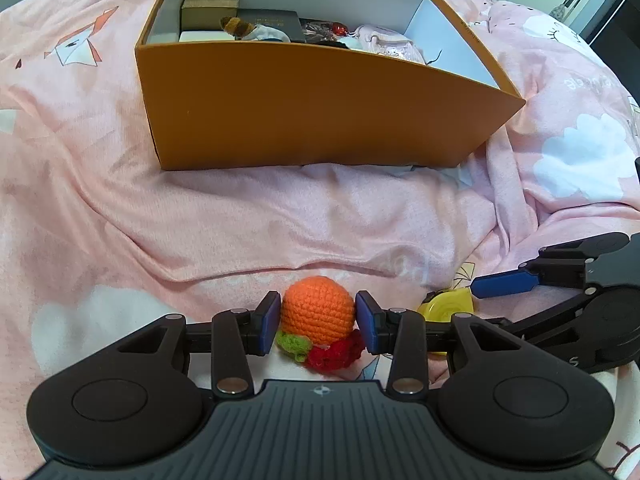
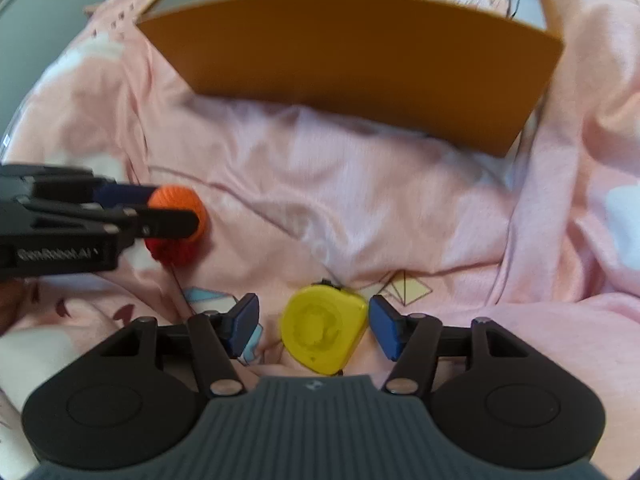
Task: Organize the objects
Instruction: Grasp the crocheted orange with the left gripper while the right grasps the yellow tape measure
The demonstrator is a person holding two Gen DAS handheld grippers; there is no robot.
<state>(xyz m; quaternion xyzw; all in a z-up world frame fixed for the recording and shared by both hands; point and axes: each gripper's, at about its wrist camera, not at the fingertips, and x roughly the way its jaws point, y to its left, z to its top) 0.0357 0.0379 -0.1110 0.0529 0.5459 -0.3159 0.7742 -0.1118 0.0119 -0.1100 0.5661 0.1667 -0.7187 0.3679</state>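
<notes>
Left of yellow case (image 2: 323, 332); crocheted orange's (image 2: 180, 210) red tassel (image 2: 172, 251).

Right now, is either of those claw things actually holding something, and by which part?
The left gripper pinches the crocheted orange ball across its round sides. The right gripper only straddles the yellow case, with a gap on each side, so it holds nothing.

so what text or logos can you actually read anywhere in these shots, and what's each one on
"GenRobot.AI": white lettering on the side of the left gripper, right wrist view, slightly blurred.
"S": a lone white letter on the right gripper body, left wrist view.
Mirrored white lettering on the pink bedsheet, right of the orange box: too distorted to read.
Small emblem on each gripper's grey ribbed housing: a logo, no letters.
</notes>
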